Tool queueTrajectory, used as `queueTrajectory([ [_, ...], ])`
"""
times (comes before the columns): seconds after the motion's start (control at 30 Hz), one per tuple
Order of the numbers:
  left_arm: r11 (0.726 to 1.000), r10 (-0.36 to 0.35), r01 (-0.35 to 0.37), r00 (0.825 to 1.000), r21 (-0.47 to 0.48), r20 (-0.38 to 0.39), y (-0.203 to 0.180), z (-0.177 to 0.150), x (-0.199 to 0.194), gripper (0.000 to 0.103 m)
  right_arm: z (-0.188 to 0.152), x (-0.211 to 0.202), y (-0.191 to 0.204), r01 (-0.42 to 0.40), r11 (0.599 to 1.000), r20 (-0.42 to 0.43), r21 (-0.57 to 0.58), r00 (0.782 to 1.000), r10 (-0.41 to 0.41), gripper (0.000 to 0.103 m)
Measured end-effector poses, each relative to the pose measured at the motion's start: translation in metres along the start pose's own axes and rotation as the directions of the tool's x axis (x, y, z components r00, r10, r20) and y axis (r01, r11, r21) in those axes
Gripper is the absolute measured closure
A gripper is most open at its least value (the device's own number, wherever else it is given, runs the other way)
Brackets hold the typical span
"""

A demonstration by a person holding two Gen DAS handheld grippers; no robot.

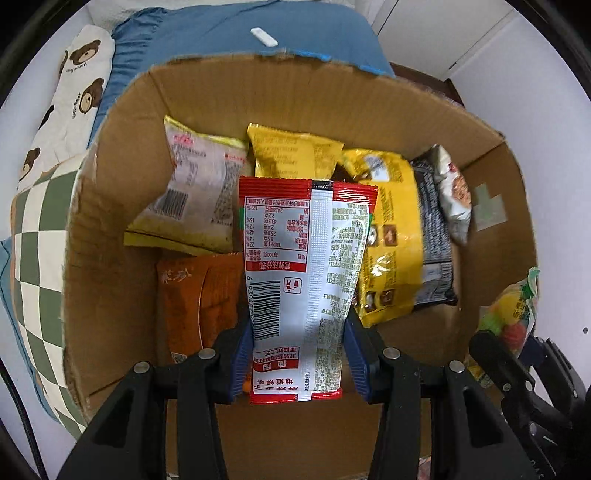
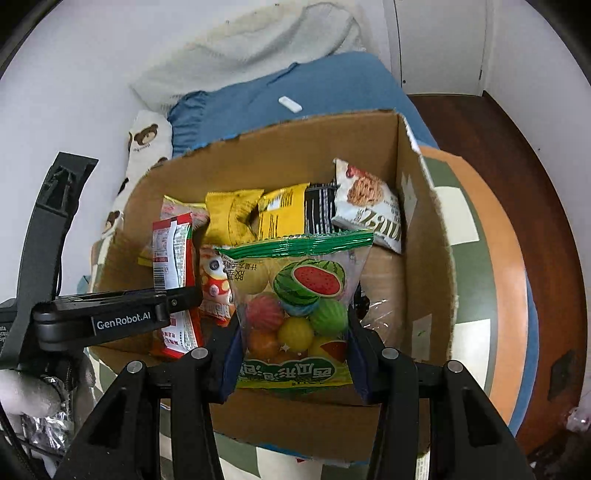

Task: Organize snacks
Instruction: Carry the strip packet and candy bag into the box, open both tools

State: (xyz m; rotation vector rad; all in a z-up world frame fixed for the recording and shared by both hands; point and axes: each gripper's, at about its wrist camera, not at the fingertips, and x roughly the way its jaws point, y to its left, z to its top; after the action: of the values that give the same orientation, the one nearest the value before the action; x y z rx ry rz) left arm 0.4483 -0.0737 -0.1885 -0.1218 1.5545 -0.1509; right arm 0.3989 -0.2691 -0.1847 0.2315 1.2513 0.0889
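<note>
Candy bag (image 2: 295, 314) shows contents rightward only.

Watermelon candy bag (image 2: 295, 314) over cardboard box (image 2: 428, 258)

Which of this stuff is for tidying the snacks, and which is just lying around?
For the job:
- cardboard box
- red and white packet, pinched in the left gripper
- watermelon candy bag, pinched in the right gripper
- snack packets already in the box

Just lying around:
- bear-print pillow
- blue bedding
- checkered blanket
- small white object on the bedding
</note>
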Motion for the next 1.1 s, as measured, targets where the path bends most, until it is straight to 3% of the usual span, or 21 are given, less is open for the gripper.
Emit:
queueTrajectory([
  [0.17, 1.0, 0.011, -0.011, 1.0, 0.001, -0.021, 0.006, -0.005, 0.008, 0.056, 0.002, 0.014, 0.001, 0.015, 1.0, -0.033, -0.01, 0.999, -0.016, 0.05],
  [0.27, 1.0, 0.012, -0.012, 1.0, -0.001, -0.008, 0.01, -0.006, 0.008, 0.049, 0.003, 0.017, 0.001, 0.008, 1.0, -0.052, -0.007, 0.999, -0.008, 0.039],
  [0.4, 1.0, 0.015, -0.015, 0.999, -0.004, 0.028, 0.016, -0.009, -0.001, 0.015, 0.005, 0.015, 0.004, 0.02, 1.0, -0.065, -0.014, 0.998, -0.021, 0.025],
  [0.57, 0.999, 0.033, -0.035, 0.996, 0.021, 0.079, 0.017, -0.011, -0.016, 0.008, 0.002, 0.013, 0.009, 0.054, 0.998, -0.08, -0.033, 0.995, -0.057, 0.007],
  [1.1, 0.994, 0.098, -0.105, 0.968, 0.02, 0.231, 0.025, -0.046, -0.052, 0.007, -0.007, -0.009, 0.015, 0.111, 0.993, -0.026, -0.048, 0.993, -0.112, 0.006],
])
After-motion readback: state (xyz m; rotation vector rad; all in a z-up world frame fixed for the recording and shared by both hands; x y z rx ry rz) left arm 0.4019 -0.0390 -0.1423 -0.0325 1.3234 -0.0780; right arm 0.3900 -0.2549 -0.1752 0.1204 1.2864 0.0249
